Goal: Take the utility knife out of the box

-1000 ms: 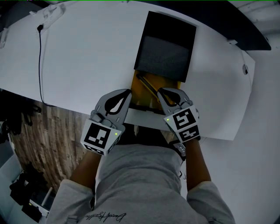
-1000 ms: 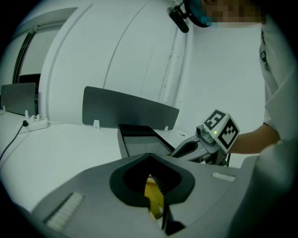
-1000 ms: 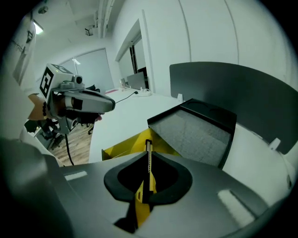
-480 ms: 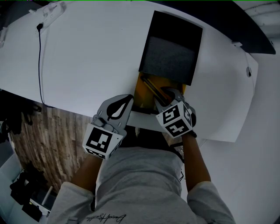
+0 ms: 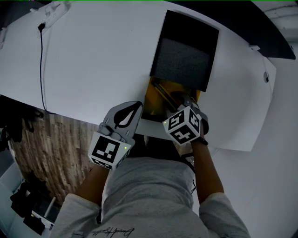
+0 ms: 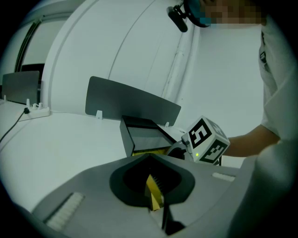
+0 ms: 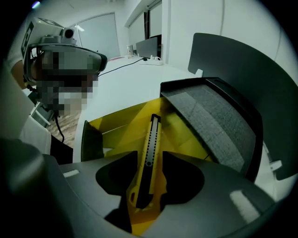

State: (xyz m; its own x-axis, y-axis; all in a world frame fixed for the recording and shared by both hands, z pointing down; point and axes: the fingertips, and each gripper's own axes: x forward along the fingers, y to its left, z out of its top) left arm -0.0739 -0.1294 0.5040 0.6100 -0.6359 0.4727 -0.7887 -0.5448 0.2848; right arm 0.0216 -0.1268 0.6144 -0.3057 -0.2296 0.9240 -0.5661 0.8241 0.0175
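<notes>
An open box with a yellow inside stands at the table's near edge, its black foam-lined lid lying back. The yellow-and-black utility knife lies along the box floor, partly visible in the head view. My right gripper points steeply down into the box. Its jaws have just been opening and now stand open astride the knife's near end, pads apart from it. My left gripper sits at the box's front left corner, shut on a yellow edge of the box.
The white table carries a black cable and a power strip at the far left. A grey divider panel stands behind the box. The table's front edge runs right under both grippers, with wooden floor below.
My right gripper has tipped down into the box over the knife and its jaws have opened. The left gripper has barely shifted.
</notes>
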